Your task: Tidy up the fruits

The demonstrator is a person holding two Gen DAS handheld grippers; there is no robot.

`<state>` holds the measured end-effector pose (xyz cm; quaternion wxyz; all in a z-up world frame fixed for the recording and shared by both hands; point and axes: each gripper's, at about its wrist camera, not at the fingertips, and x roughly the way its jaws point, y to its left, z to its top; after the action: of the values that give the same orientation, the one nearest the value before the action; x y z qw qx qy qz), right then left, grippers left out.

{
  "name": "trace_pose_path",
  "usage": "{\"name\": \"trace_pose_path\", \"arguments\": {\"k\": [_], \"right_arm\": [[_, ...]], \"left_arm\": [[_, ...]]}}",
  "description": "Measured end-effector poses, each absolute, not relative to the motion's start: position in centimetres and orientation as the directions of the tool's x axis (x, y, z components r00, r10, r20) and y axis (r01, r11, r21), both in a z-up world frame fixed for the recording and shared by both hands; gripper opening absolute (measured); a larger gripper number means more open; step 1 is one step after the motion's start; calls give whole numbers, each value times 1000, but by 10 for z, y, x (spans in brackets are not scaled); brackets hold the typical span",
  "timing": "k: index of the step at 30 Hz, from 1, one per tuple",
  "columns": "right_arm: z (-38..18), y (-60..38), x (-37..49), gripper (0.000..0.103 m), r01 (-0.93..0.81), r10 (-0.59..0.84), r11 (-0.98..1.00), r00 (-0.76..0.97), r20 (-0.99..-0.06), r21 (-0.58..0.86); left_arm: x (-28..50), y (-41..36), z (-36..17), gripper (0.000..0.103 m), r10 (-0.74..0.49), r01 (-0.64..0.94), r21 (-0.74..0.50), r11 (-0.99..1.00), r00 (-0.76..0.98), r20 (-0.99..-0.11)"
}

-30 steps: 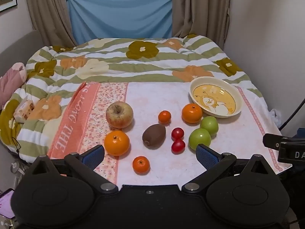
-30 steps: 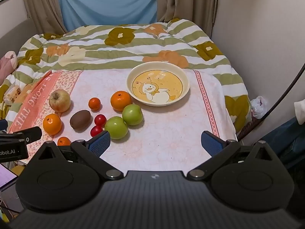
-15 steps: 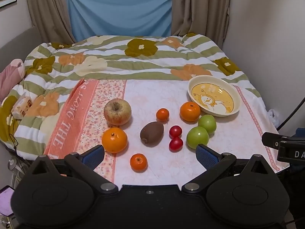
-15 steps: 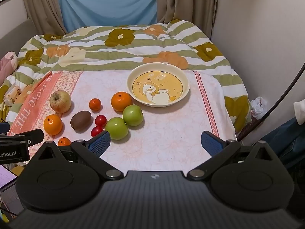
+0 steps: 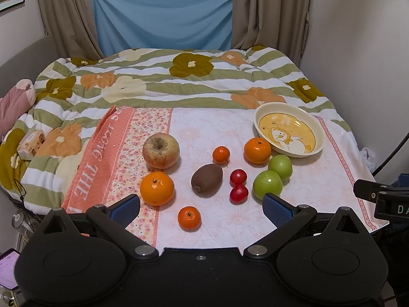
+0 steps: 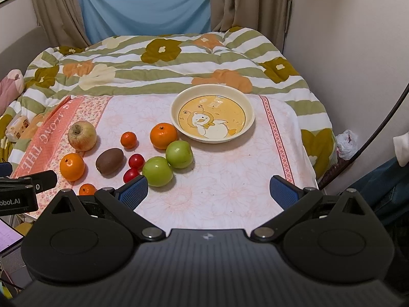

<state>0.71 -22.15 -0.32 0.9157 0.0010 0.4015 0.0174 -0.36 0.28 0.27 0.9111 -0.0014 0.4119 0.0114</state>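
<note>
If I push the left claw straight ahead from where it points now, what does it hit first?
Probably the small orange nearest the camera, which lies roughly centred between the open fingers of the left claw. The kiwi lies beyond it. Depth is unclear, and the claw may pass above the fruit.

The two green apples (image 6: 167, 162) are smooth and glossy, each catching a highlight, as do the small red tomatoes (image 5: 238, 185). At nine o'clock from them the kiwi (image 5: 207, 180) looks matt and fuzzy. The oranges (image 5: 156, 188) show dimpled, shiny peel. The bowl (image 6: 249, 117) is glazed and glossy. The printed cloth (image 6: 230, 192) is matt fabric; the quilt (image 5: 166, 76) is soft and rumpled.
</note>
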Motion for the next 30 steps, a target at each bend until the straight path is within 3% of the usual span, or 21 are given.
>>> {"name": "trace_pose_path", "arguments": {"k": [30], "right_arm": [[2, -219, 4, 103, -33, 34, 999, 681, -731, 15]], "left_arm": [[-8, 8, 9, 103, 18, -24, 2, 1000, 674, -738]]}}
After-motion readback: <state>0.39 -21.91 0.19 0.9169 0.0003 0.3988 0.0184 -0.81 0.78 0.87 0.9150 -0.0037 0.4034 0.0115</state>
